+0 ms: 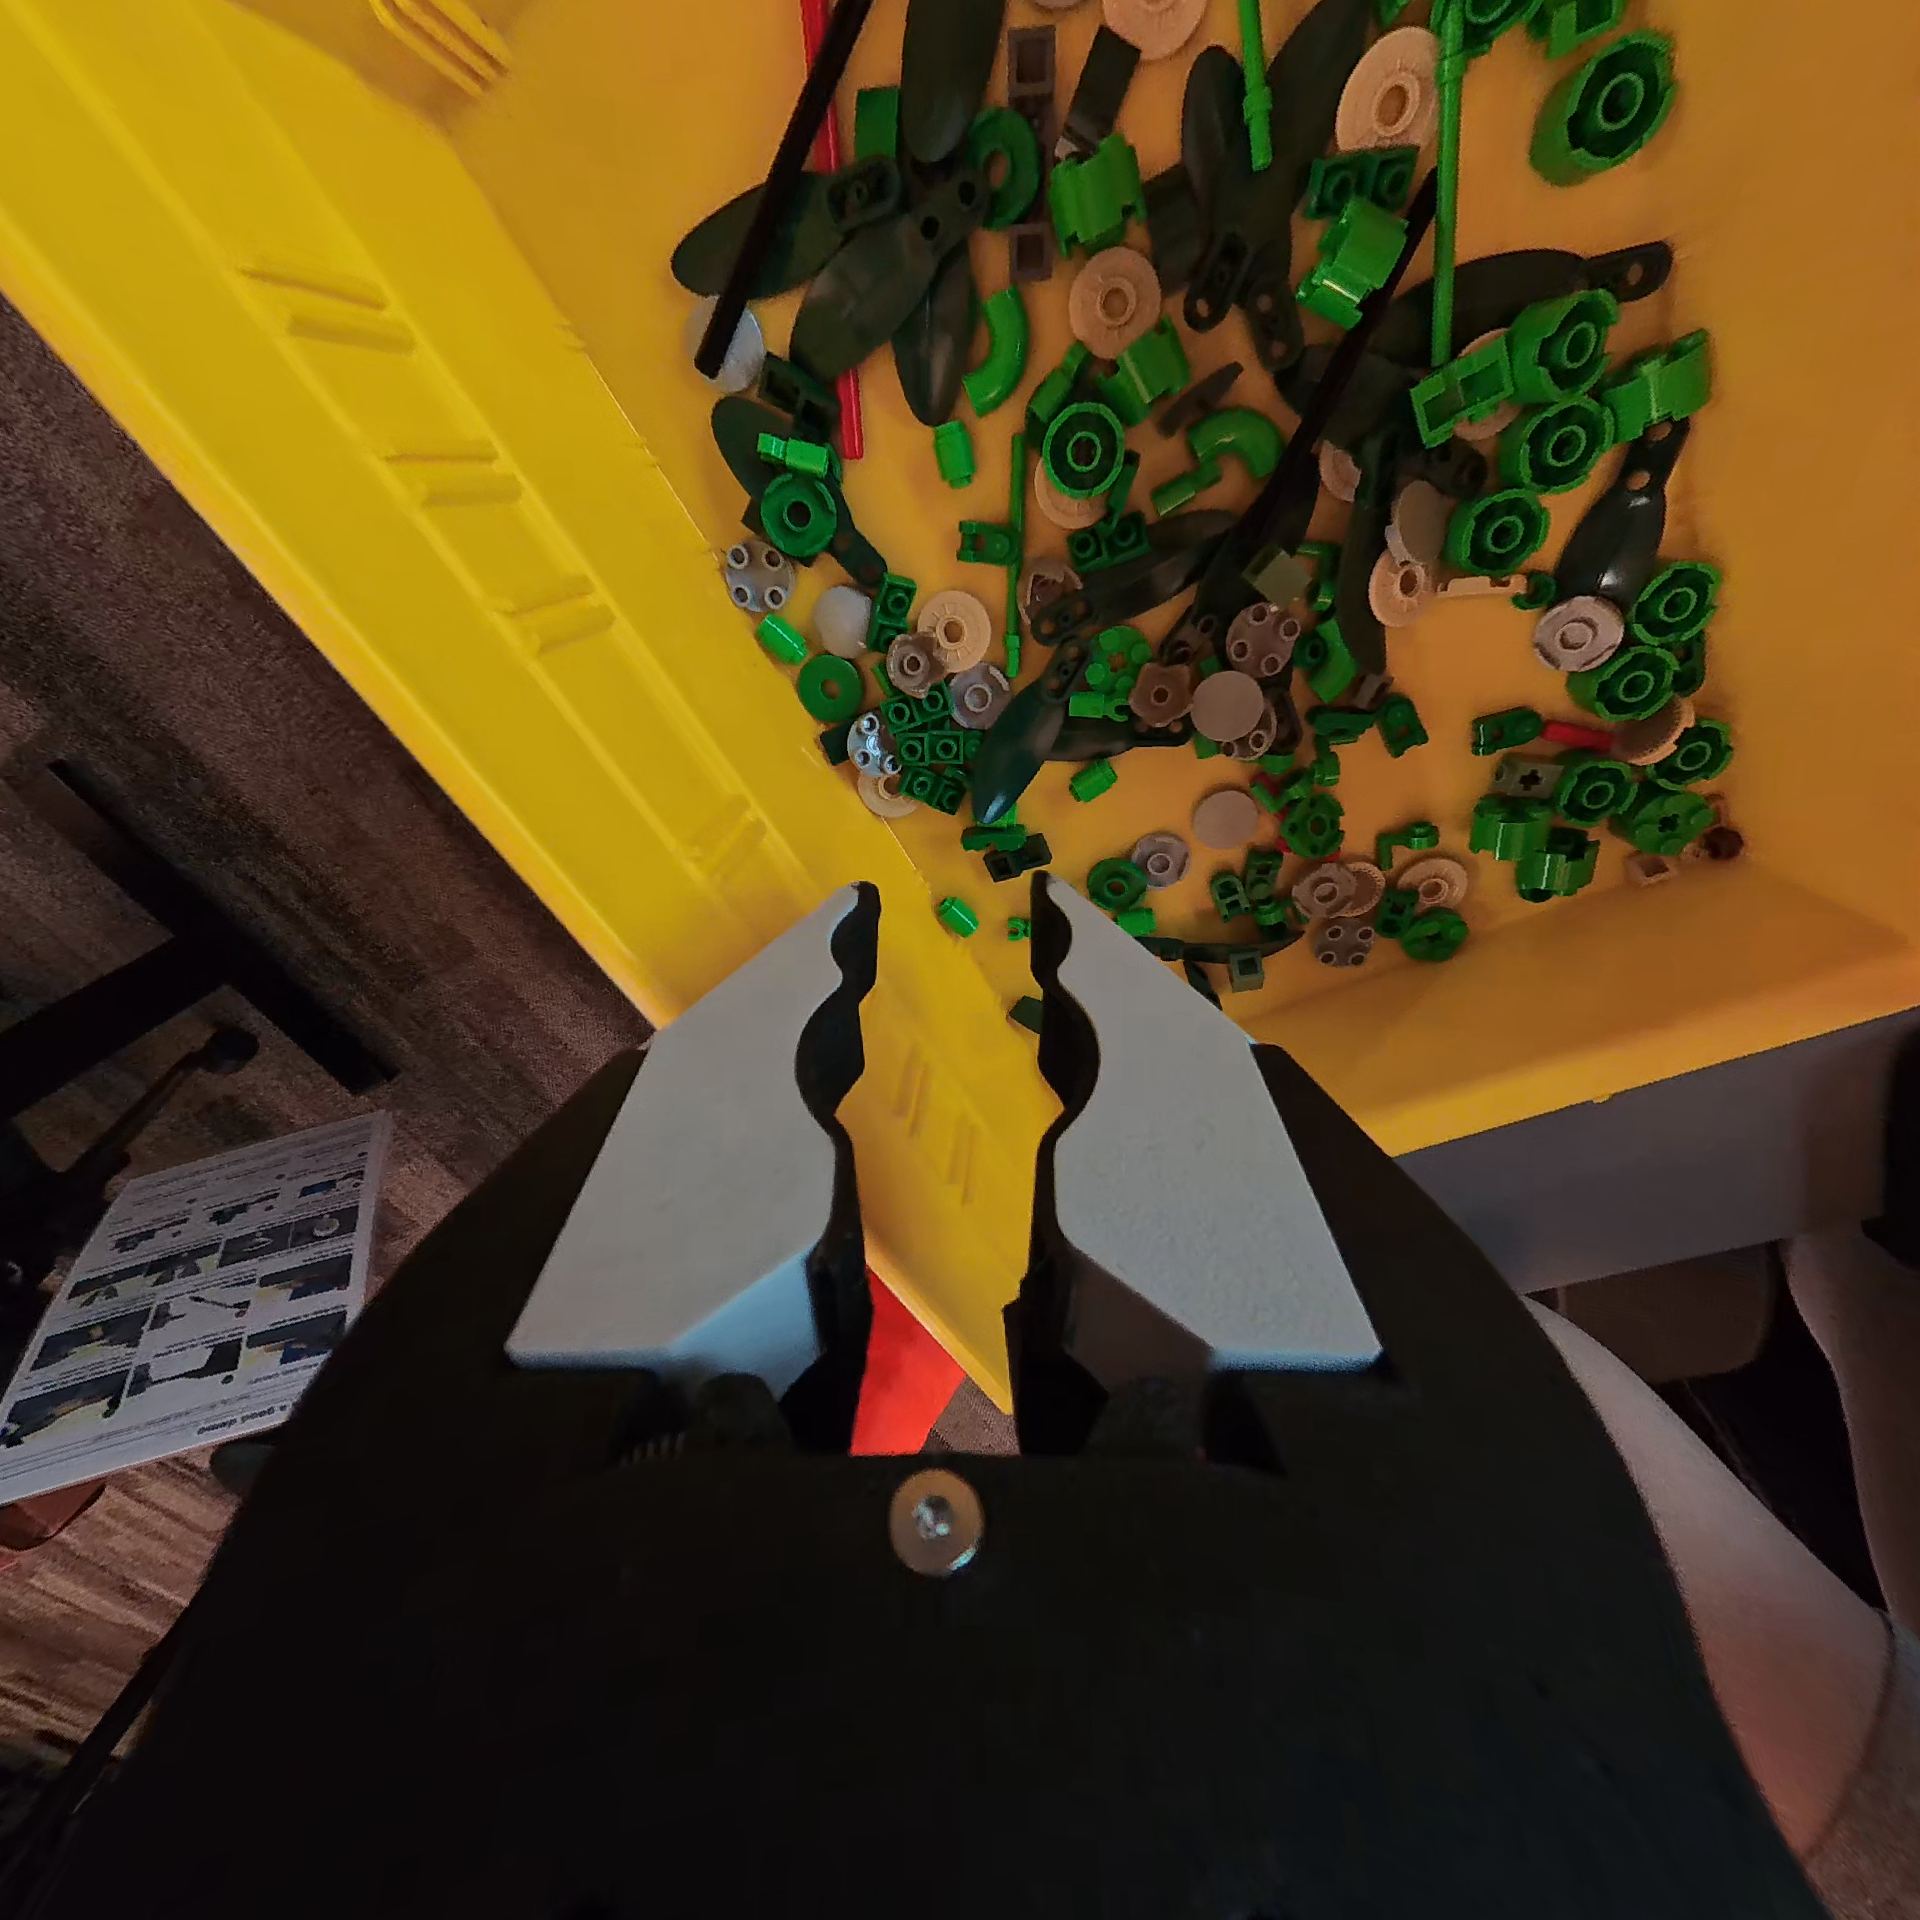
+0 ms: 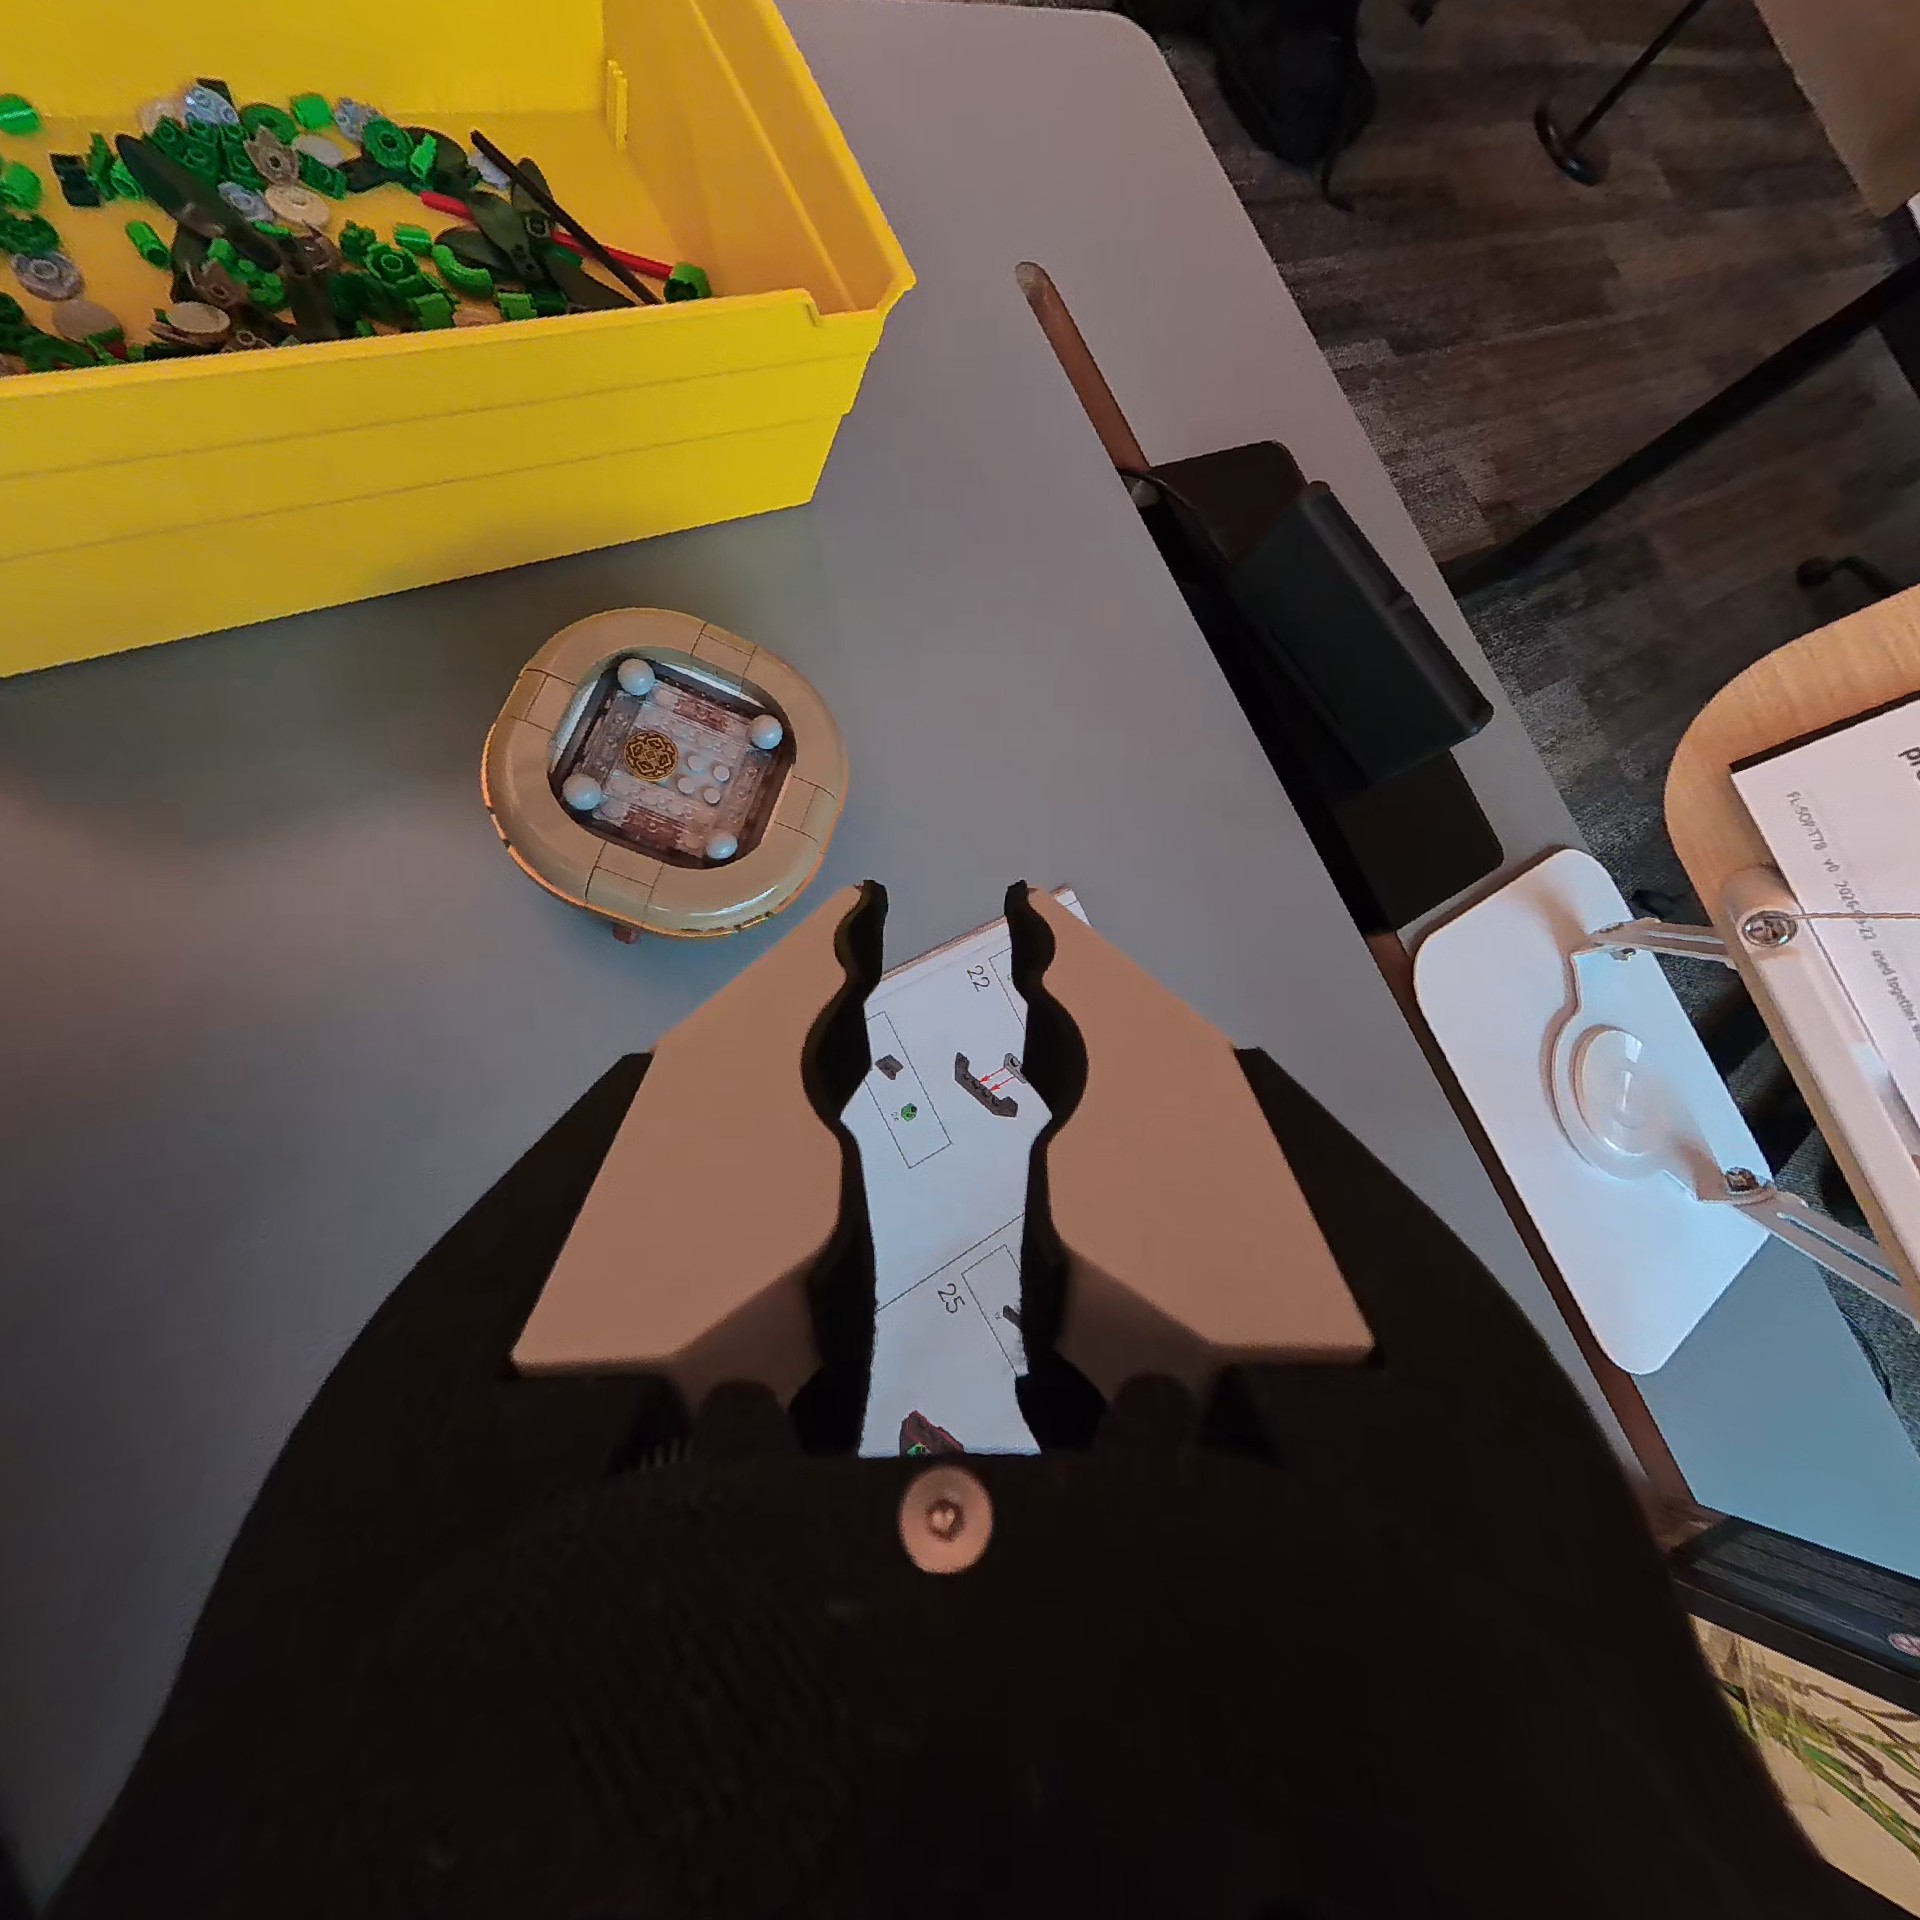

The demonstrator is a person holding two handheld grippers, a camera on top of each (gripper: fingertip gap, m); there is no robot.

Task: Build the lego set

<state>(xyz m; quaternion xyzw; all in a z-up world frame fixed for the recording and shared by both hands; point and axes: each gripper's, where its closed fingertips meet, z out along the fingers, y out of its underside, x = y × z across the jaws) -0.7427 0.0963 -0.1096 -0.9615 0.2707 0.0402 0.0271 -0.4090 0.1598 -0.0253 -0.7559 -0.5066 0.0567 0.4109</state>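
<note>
In the left wrist view my left gripper (image 1: 954, 896) is open and empty, hovering over the near corner of a yellow bin (image 1: 540, 436) that holds many loose green, dark green, grey and tan lego pieces (image 1: 1195, 499). In the right wrist view my right gripper (image 2: 945, 894) is open and empty above an instruction booklet (image 2: 935, 1122) on the grey table (image 2: 260, 1039). A round tan lego pot base (image 2: 665, 769) with a brown studded inside stands on the table just beyond and left of the right gripper. The yellow bin (image 2: 416, 436) is at the far left in that view.
The table's right edge (image 2: 1247, 582) runs close to the right gripper; beyond it are a dark box (image 2: 1340, 644), a white stand base (image 2: 1558, 1091) and a wooden board with a paper (image 2: 1829, 831). A printed sheet (image 1: 197, 1288) lies on the carpet floor. The left gripper's tips are roughly 35 cm from the right gripper's. Between my right fingertips and the white stand base (image 2: 1558, 1091) there is roughly 35 cm.
</note>
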